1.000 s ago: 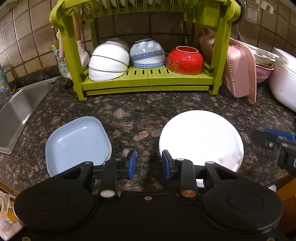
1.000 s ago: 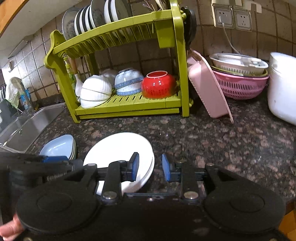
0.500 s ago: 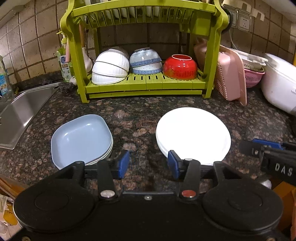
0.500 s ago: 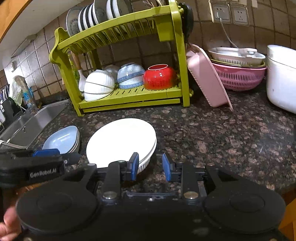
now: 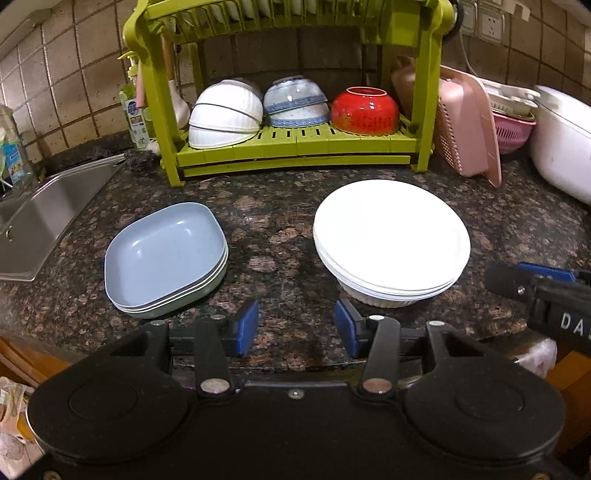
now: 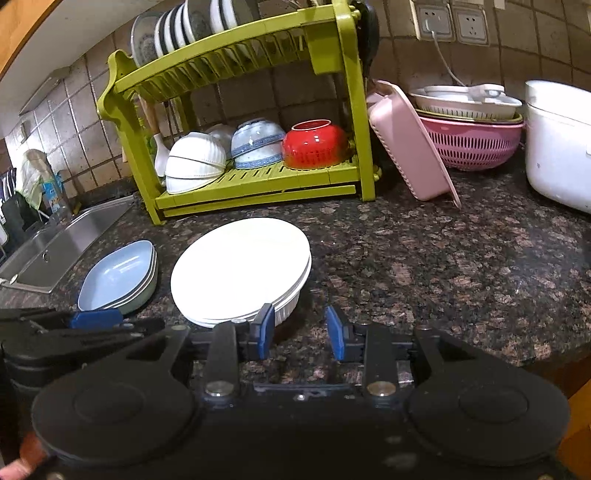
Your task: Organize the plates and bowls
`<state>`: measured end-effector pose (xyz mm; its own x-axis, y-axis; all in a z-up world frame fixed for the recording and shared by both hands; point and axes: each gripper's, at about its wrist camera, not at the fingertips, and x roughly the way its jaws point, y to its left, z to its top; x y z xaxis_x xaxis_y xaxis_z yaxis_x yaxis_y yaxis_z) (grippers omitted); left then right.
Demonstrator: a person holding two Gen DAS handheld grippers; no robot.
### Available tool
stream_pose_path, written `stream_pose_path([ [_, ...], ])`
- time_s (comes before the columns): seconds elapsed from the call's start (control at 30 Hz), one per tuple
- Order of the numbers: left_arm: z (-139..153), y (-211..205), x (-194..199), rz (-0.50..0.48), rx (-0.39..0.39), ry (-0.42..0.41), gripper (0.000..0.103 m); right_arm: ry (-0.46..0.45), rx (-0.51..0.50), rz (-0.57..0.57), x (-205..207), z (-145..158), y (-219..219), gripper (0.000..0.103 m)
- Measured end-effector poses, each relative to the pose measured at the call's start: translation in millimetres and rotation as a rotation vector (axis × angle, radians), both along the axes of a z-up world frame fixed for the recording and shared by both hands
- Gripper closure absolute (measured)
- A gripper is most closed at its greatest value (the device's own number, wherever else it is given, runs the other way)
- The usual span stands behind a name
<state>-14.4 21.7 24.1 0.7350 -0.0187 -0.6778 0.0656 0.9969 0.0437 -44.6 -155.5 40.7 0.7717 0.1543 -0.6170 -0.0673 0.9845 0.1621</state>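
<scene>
Hovering with jaws parted and empty, the left gripper [image 5: 295,326] and right gripper [image 6: 299,328] face stacked white plates [image 5: 391,236] on the counter [image 5: 273,206]; rigid, glossy and breakable, they look best gripped by the rim.

**Around the dark granite counter**

Left edge: steel sink [image 5: 40,221] sunk into speckled countertop [image 6: 424,258], with bottles [image 5: 14,155] standing behind. Right of the rack: pink tray [image 6: 410,147] leaning tilted, then pink colander [image 6: 476,142] carrying a white strainer [image 6: 465,101] inside. Far right: white appliance [image 6: 557,144]. Up on the tiled wall [image 6: 535,55]: two sockets [image 6: 450,22], one with a cord plugged in
</scene>
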Motion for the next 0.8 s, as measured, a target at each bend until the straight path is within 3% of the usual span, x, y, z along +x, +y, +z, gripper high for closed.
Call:
stream_pose_path([
  [0.33, -1.4, 0.4, -2.2, 0.018, 0.028, -0.036, 0.048, -0.038, 0.001, 0.007, -1.6, 2.8, 0.3, 0.067],
  [0.8, -1.3, 9.3, 0.0, 0.052, 0.009, -0.026, 0.048, -0.046, -0.007, 0.023, -4.0, 3.5, 2.5, 0.066],
])
